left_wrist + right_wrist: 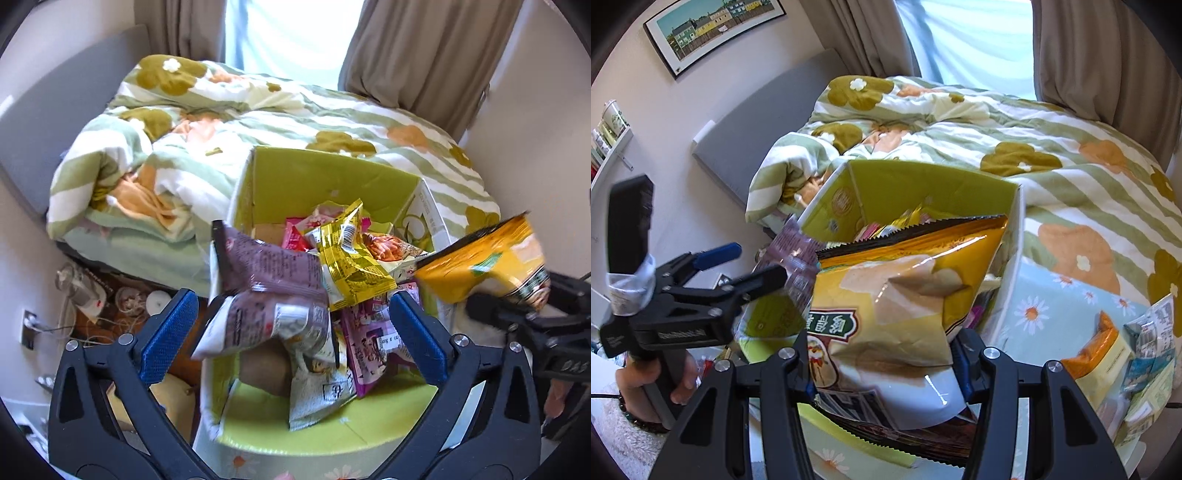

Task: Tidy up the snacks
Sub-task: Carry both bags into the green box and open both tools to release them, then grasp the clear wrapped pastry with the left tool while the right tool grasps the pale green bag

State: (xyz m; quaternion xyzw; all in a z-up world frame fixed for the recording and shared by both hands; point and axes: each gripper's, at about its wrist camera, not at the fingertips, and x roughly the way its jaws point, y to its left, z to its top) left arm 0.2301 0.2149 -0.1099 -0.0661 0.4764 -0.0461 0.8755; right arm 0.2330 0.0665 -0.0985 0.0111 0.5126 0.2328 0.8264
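The left tool (293, 332) is standing wide apart over the green box (325, 173), its blue pads (168, 332) touching nothing; a purple snack bag (266, 291) is lying loose between them, draped on the box's rim at nine o'clock. The right tool (882, 363) is gripping a yellow chip bag (905, 295) narrowly, holding it above the box's near edge. More packets are filling the box, which is sitting on the bed (1071, 155). Two further snack bags (1126, 362) are lying at three o'clock of the box.
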